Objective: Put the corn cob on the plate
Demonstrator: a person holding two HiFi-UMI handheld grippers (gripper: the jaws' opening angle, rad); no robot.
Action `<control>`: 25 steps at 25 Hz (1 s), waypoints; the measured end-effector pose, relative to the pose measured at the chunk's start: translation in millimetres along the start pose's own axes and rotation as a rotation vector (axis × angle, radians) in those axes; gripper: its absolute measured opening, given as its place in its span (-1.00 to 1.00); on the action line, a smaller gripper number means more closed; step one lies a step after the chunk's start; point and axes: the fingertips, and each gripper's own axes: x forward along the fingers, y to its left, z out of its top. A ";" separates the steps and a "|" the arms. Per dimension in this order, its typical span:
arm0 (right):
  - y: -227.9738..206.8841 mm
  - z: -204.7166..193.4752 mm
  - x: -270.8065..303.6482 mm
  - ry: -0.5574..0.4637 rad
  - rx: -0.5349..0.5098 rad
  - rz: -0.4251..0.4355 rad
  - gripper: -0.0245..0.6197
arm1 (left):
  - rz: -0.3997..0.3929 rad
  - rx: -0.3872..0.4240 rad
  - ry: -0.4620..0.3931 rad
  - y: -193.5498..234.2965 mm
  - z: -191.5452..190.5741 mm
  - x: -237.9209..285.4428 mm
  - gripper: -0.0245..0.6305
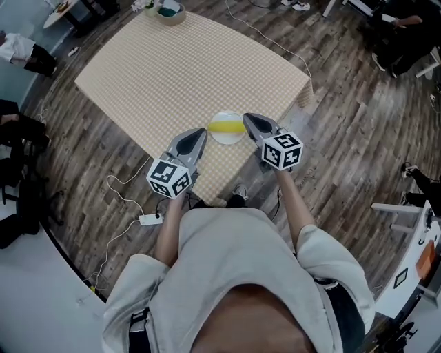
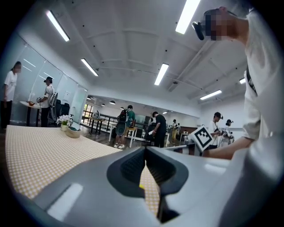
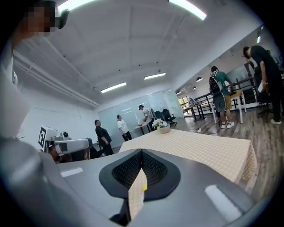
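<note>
The yellow corn cob (image 1: 227, 126) lies on a small white plate (image 1: 227, 136) near the front edge of a table covered with a checkered cloth (image 1: 186, 69). My left gripper (image 1: 201, 132) hovers just left of the plate, jaws shut and empty. To the plate's right is my right gripper (image 1: 249, 118), also shut with nothing in it. In the left gripper view the jaws (image 2: 145, 153) meet at their tips, with a sliver of yellow showing below. The right gripper view shows the same closed jaws (image 3: 142, 154), held about level over the cloth (image 3: 199, 148).
A bowl with flowers (image 1: 169, 12) stands at the table's far end. Cables and a power strip (image 1: 149, 220) lie on the wooden floor at the front left. Several people stand around other tables in the room.
</note>
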 end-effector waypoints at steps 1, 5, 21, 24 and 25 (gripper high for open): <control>-0.7 -1.4 -5.4 -0.008 0.004 -0.009 -0.92 | -0.003 0.001 0.003 -2.5 -1.1 -0.5 -0.90; 2.4 -4.6 -24.2 -0.030 -0.006 -0.047 -0.92 | -0.035 0.002 0.006 -13.8 -4.1 -0.4 -0.90; 162.2 -6.8 -48.7 -0.144 -0.124 -0.159 -0.92 | -0.110 0.006 -0.028 -24.9 -27.3 -147.6 -0.90; 199.7 -27.1 -51.0 -0.102 -0.132 -0.172 -0.92 | -0.118 0.000 -0.042 -30.5 -27.6 -179.4 -0.90; 210.7 -32.0 -52.5 -0.088 -0.141 -0.172 -0.92 | -0.121 0.001 -0.049 -33.7 -26.3 -187.9 -0.90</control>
